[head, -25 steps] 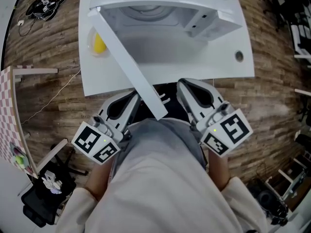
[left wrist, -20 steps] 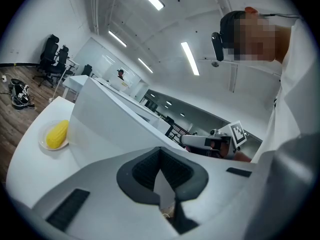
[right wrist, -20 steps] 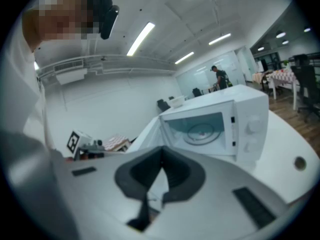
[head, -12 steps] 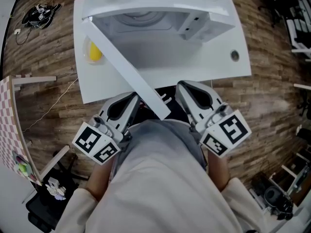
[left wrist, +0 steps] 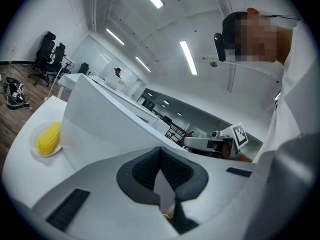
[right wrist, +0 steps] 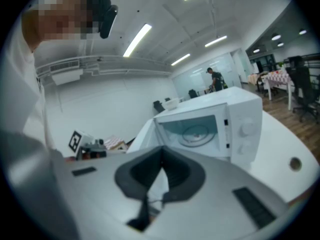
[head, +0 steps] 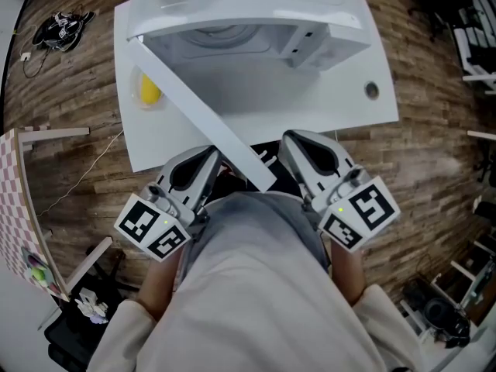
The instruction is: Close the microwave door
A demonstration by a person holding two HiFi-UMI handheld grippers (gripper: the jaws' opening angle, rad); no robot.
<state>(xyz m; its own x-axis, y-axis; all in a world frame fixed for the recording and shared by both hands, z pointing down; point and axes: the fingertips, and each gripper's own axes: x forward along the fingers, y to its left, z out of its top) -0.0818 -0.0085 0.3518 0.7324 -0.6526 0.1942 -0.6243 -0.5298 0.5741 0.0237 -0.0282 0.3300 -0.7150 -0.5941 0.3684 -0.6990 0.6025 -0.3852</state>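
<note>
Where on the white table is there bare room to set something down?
The table's right side is free, between the microwave and the right edge, bare except for a small grommet hole. So is the wedge before the open cavity, bordered by the open door and the front edge. The left side is crowded: the door swings out there, with the corn behind it.

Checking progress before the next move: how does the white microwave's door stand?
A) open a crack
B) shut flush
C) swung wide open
C: the white microwave door stands swung far out, and the right gripper view looks straight in at the round glass turntable.
</note>
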